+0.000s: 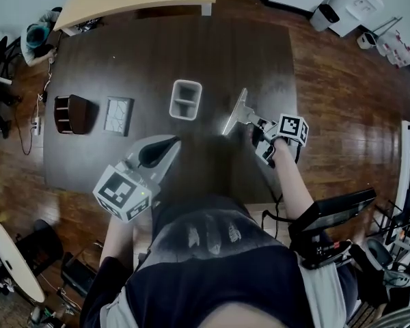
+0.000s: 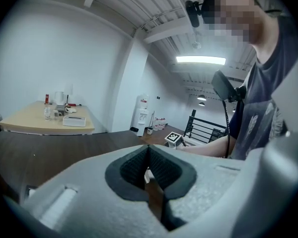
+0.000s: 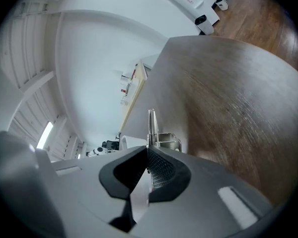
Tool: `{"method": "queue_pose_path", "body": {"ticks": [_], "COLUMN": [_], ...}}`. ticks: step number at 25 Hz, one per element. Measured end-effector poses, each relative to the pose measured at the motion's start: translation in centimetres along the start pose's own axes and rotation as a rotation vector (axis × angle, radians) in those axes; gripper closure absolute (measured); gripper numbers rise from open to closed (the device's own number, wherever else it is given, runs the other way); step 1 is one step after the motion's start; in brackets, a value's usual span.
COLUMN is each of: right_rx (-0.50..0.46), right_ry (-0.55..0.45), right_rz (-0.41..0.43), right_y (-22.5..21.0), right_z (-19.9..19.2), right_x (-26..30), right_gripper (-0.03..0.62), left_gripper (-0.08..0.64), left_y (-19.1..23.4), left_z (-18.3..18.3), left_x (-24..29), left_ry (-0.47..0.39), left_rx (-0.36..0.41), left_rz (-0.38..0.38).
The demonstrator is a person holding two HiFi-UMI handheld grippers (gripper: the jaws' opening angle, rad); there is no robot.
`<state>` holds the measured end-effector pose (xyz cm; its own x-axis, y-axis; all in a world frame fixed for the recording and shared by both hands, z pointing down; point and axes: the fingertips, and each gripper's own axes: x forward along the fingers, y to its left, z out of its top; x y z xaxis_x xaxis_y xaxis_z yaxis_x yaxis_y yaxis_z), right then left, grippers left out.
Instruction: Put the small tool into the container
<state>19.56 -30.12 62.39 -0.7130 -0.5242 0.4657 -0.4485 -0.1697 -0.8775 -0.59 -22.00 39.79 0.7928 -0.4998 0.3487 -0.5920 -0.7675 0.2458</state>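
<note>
Two items, rack (image 1: 72, 113) and tray (image 1: 118, 115), lie left of the container (image 1: 185, 99).

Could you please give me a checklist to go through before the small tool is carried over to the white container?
1. Right gripper shut on the small metal tool: ok.
2. Tool fully off the dark table: cannot tell; its lower end sits close to the surface in the head view.
3. White container upright, both compartments empty: ok.
4. Nothing lying between tool and container: ok.
5. Left gripper shut, empty and away from the container: ok.
</note>
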Motion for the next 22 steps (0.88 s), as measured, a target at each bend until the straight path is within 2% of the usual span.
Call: {"method": "queue_pose_path", "body": {"ticks": [6,10,12,16,19,22], "right_rx": [-0.095,-0.249,-0.312,-0.348,-0.423,-0.483], "right_ry": [-0.059,-0.096,-0.129,-0.181,-0.183,-0.201], "right_rz": [0.117,0.17,0.224,0.344,0.323,0.342], "right_y": [6.5,11.1,13.7,18.2,20.2,22.2], "right_z": [0.3,0.8,0.8,0.4,-0.5,-1.3], "right_x": [-1.8,-2.7,-2.7,-1.5,0.4,2.1], "right_gripper": [0.586,0.586,0.586,0.586,0.586,0.586], "left_gripper": [0.561,0.561,0.561,0.561,0.561,0.561], "left_y": [-0.3,-0.7,-0.6,0.3,1.4,2.8], "left_z": [0.5,0.7,0.6,0.4,0.1,-0.3], "left_x": [-0.9,-1.9,-2.6,-4.8,-6.7,-8.4], "left_ry": [-0.023,-0.04,-0.046,-0.072,-0.091,-0.114], "left_rx": [0.025,0.029,0.026,0.004,-0.008,-0.02], "left_rz": [-0.01,-0.006,0.002,0.034,0.057,0.074]}}
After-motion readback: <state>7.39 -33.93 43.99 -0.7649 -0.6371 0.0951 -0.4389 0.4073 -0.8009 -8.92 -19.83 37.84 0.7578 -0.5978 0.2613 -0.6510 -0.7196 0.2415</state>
